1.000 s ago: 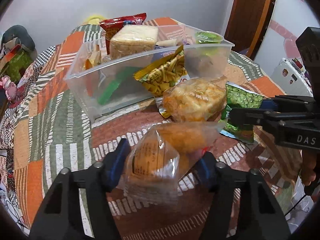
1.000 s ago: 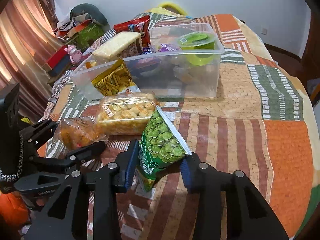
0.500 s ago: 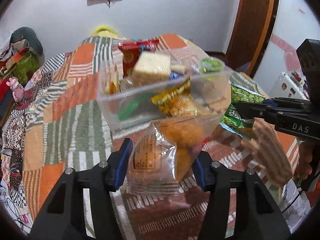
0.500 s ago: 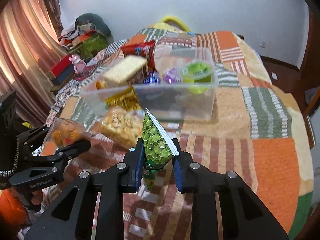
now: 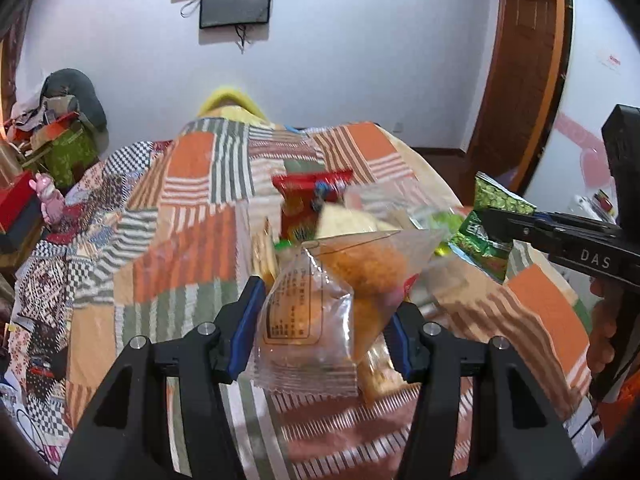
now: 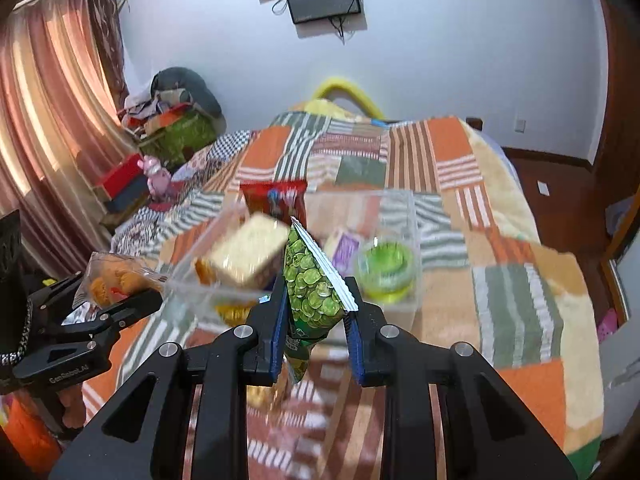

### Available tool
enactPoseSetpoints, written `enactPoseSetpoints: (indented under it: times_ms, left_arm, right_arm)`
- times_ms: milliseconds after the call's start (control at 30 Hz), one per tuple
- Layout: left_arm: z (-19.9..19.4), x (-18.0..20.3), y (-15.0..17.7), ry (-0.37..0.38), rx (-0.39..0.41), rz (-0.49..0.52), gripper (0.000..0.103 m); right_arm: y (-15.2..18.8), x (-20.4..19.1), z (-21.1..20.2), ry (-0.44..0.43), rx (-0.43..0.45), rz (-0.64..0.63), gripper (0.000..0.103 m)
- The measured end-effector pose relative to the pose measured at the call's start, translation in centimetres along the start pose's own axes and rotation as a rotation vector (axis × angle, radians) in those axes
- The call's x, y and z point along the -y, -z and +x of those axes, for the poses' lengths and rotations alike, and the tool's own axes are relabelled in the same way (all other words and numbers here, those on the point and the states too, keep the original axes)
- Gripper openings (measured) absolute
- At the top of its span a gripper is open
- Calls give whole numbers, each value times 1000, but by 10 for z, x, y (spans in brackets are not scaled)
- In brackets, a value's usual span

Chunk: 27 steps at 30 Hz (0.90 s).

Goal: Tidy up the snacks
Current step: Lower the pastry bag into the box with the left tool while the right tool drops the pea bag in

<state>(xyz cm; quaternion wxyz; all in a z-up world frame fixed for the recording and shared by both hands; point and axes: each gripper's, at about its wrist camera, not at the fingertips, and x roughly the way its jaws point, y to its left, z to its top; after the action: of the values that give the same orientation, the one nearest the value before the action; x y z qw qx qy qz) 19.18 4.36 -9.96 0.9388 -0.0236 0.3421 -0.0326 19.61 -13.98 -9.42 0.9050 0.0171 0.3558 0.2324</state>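
My left gripper (image 5: 326,320) is shut on a clear bag of orange fried snacks (image 5: 320,300), held in the air above the bed; it also shows in the right wrist view (image 6: 112,280). My right gripper (image 6: 316,316) is shut on a green pea packet (image 6: 314,288), also lifted; the packet shows in the left wrist view (image 5: 488,224). Beyond both, the clear plastic bin (image 6: 412,216) holds a red packet (image 6: 276,196), a pale cracker block (image 6: 248,252), a purple sweet (image 6: 346,246) and a green jelly cup (image 6: 386,266).
The patchwork bedspread (image 6: 520,280) covers the bed. A yellow snack bag (image 6: 234,310) lies in front of the bin. Clutter, a pink toy (image 6: 154,172) and red boxes sit at the left by the curtain. A door (image 5: 516,72) stands at the right.
Both grippers have risen with their packets and the views have tilted up. The right gripper closed on the pea packet and lifted it off the bedspread.
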Motion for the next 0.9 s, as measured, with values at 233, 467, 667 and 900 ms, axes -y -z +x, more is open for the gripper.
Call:
enactPoseSetpoints:
  times_ms: [233, 467, 667, 900]
  left_arm:
    - [27, -10, -28, -41, 17, -5, 56]
    - [61, -18, -45, -60, -3, -10, 56]
    - [90, -24, -47, -72, -44, -32, 56]
    - [103, -24, -47, -63, -85, -43, 61]
  right_arm:
    - [-27, -1, 18, 15, 26, -14, 23]
    - [-39, 4, 55, 6, -18, 0, 23]
    - [-44, 3, 84, 13, -65, 1, 24]
    - [-42, 4, 96, 11, -105, -6, 26]
